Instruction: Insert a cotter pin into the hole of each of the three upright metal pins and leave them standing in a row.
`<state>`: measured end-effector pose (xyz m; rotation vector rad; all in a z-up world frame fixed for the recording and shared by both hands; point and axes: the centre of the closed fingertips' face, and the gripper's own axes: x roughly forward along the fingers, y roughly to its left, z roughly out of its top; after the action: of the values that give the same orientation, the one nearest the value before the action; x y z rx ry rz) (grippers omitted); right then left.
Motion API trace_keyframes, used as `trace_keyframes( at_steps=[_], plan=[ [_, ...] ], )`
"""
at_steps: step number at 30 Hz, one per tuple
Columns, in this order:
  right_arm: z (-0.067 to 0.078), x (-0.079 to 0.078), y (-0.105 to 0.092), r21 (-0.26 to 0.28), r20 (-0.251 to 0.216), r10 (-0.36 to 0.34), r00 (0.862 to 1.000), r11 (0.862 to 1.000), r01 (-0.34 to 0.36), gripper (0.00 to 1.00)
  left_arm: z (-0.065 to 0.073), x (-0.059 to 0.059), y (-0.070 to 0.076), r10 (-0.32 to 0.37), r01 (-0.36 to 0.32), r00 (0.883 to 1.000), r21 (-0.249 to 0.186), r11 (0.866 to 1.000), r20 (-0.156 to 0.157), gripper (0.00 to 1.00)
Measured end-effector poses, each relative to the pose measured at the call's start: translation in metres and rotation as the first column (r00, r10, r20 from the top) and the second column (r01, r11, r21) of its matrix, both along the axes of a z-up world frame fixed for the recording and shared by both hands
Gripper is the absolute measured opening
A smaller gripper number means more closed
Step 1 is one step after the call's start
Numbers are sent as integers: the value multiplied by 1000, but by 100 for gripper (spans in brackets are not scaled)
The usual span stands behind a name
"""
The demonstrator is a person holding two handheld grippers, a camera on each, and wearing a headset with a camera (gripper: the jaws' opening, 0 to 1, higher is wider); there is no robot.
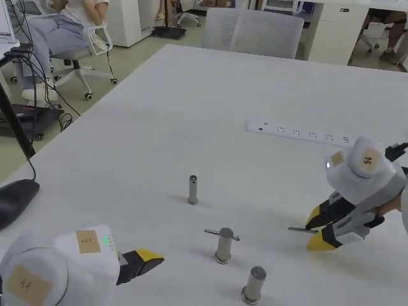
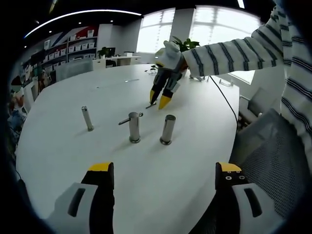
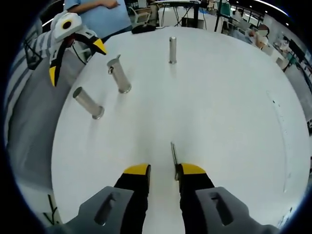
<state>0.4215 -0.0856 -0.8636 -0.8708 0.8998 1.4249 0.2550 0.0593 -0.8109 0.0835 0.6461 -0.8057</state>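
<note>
On the white table [image 1: 191,95] three metal pins stand upright in a loose diagonal row, well apart from one another. The thin far pin [image 1: 192,190] stands alone. The thicker middle pin [image 1: 224,246] carries a cotter pin [image 1: 222,234] through the cross-hole near its top, with both ends sticking out sideways. The near pin [image 1: 254,284] stands closest to the table edge. Right of the row, the right gripper [image 3: 163,170] is tipped down with its yellow fingertips at the tabletop. Its jaws are a little apart, and a second cotter pin [image 3: 173,155] lies along the inner face of one jaw and points forward past the tips. Whether that pin is pinched or only resting on the table beside the jaw, I cannot tell. The left gripper view shows this gripper beyond the pins, at the end of a striped sleeve [image 2: 229,48]. The left gripper [image 2: 165,168] hangs near the table edge on the other side of the row, its jaws spread wide and nothing between them. A white power strip [image 1: 299,134] lies farther back on the table, and a grey office chair [image 1: 252,32] stands at the far edge.
</note>
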Motion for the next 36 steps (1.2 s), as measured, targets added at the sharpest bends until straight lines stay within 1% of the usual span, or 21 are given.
trace_keyframes(
  at_steps=[3,6,9,12,21,28,36],
  plan=[
    [-1,1,0,-6,8,1,1000,1000,-1,23,1,0,0,2,-2,1000,-6,1000,4,85],
    [-2,3,-1,-24,37,29,999,999,-28,18,3,1,0,5,-5,1000,-11,1000,9,84],
    [-2,5,-1,-25,36,30,999,999,-29,14,3,1,0,0,0,1000,-1,1000,9,83],
    [-4,8,-1,-24,37,24,999,999,-23,12,3,1,0,2,-2,1000,-1,1000,9,83],
    [-5,12,-1,-32,50,28,998,999,-26,7,4,1,2,6,-6,1000,-6,1000,13,82],
    [-6,11,0,-52,63,39,997,998,-36,5,3,0,3,11,-11,1000,-8,1000,12,82],
    [-8,13,2,-65,75,19,997,998,-14,4,2,-1,4,11,-11,1000,-8,1000,8,81]
  ],
)
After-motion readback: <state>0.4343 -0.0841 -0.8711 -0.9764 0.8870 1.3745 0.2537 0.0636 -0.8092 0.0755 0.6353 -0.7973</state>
